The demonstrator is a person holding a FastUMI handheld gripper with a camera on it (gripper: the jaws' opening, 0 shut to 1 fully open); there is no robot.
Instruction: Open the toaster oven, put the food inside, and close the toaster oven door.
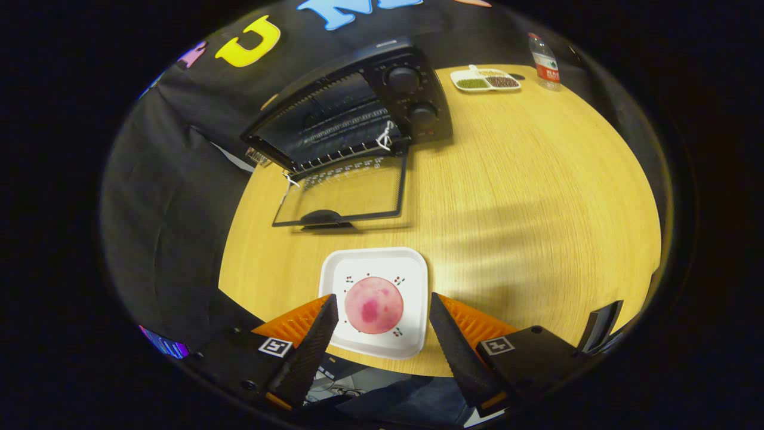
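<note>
Gripper (382, 310) jaws apart over plated food (374, 304) — toaster oven (352, 113) door down, interior dim.

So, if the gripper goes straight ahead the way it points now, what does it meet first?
Probably the pink food on the white plate, between the open gripper fingers; the open toaster oven stands beyond. Depth is unclear.

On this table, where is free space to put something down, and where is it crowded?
Free: the wide table between toaster oven, divided dish and white plate. Crowded: the strip between open door and plate, where the open gripper straddles the pink food.
</note>
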